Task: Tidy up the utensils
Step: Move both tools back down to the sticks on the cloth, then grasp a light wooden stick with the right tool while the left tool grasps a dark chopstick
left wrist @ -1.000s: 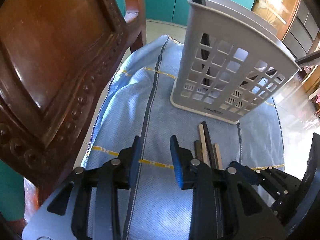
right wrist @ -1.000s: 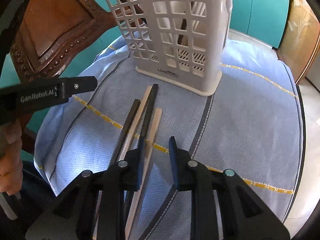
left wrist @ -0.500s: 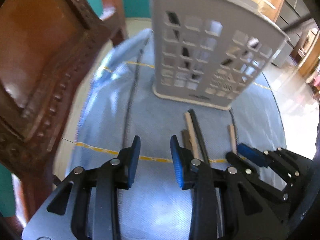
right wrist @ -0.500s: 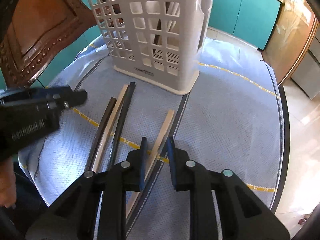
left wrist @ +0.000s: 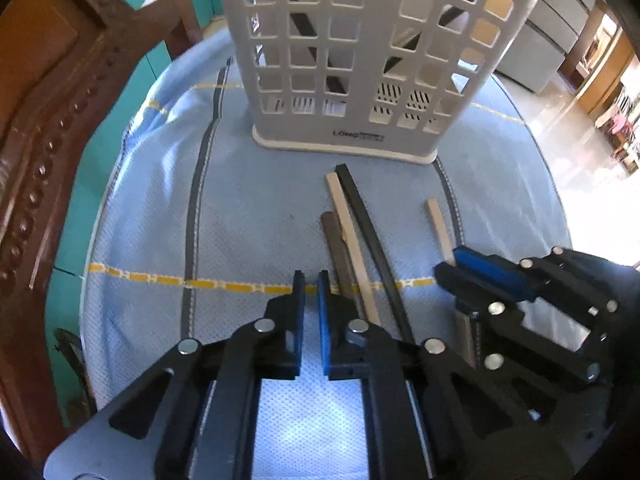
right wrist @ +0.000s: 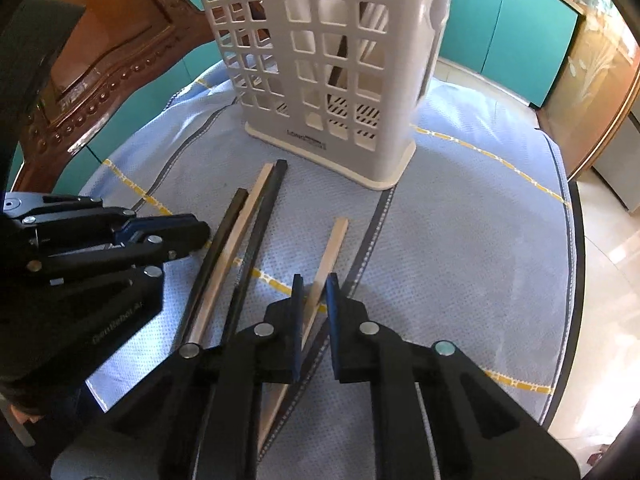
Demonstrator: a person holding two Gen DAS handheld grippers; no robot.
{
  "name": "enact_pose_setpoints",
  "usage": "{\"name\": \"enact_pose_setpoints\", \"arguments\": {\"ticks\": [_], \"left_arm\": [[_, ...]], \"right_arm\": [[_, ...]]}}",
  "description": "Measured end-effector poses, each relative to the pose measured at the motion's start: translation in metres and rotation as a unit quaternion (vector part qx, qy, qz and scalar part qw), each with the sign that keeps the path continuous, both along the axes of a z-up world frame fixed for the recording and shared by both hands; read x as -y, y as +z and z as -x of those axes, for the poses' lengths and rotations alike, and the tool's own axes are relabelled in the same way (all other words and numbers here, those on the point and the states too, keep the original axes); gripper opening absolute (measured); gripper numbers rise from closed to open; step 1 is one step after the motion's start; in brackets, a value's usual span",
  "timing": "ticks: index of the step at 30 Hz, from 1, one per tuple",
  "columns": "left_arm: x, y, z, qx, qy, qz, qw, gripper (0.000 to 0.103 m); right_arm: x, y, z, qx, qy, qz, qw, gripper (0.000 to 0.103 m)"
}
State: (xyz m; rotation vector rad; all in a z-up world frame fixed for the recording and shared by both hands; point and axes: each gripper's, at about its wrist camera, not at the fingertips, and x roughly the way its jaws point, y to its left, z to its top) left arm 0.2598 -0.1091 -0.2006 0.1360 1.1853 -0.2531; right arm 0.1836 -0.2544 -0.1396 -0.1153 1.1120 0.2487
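1. Left tongs (left wrist: 311, 280) are showing black linkage arms with round silver rivets and blue finger pads (left wrist: 323, 320).
2. Right tongs (right wrist: 311, 284) are wearing the same black frame, silver rivets and dark pads.
3. White lettering is running along the left tongs' side in the right view.
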Motion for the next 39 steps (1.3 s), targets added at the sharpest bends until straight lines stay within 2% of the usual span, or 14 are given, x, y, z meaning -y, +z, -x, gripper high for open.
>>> {"name": "enact_pose_setpoints", "arguments": {"ticks": [2,4,8,12,17,21,28,39], "left_arm": [[0.0,-0.001,0.001,0.003,0.002,-0.009,1.0,0.007],[-0.003,-0.002,-0.001,0.003,0.007,-0.009,0.9999,0.007],[-0.015,0.001,0.0,0.005,0.016,0.016,0.9997,0.007],[-0.014,0.013,0.002,0.014,0.002,0.033,0.9993,0.007],[0.005,0.0,-0.001,0.002,-0.008,0.016,0.9998,0.008],[0.015,0.0,-0.002,0.017,-0.014,-0.005,0.9997,0.01],[0.027,0.0,0.0,0.019,-0.01,-0.005,0.9998,0.01],[0.009,-0.002,-0.001,0.015,-0.012,0.006,0.9998,0.012]], "right_arm": [[0.003,0.001,-0.001,0.008,-0.006,0.021,1.0,0.011],[0.009,0.004,-0.001,0.01,-0.011,0.02,1.0,0.011],[0.016,0.011,-0.001,0.016,-0.02,-0.004,1.0,0.011],[0.017,0.013,-0.001,0.017,-0.024,-0.003,1.0,0.013],[0.016,0.008,-0.001,0.01,-0.025,0.003,1.0,0.013],[0.013,0.005,-0.004,0.01,-0.03,0.009,0.999,0.016],[0.006,-0.002,-0.004,0.007,-0.029,0.018,0.999,0.024],[0.007,-0.002,-0.006,0.01,-0.03,0.019,0.999,0.024]]}}
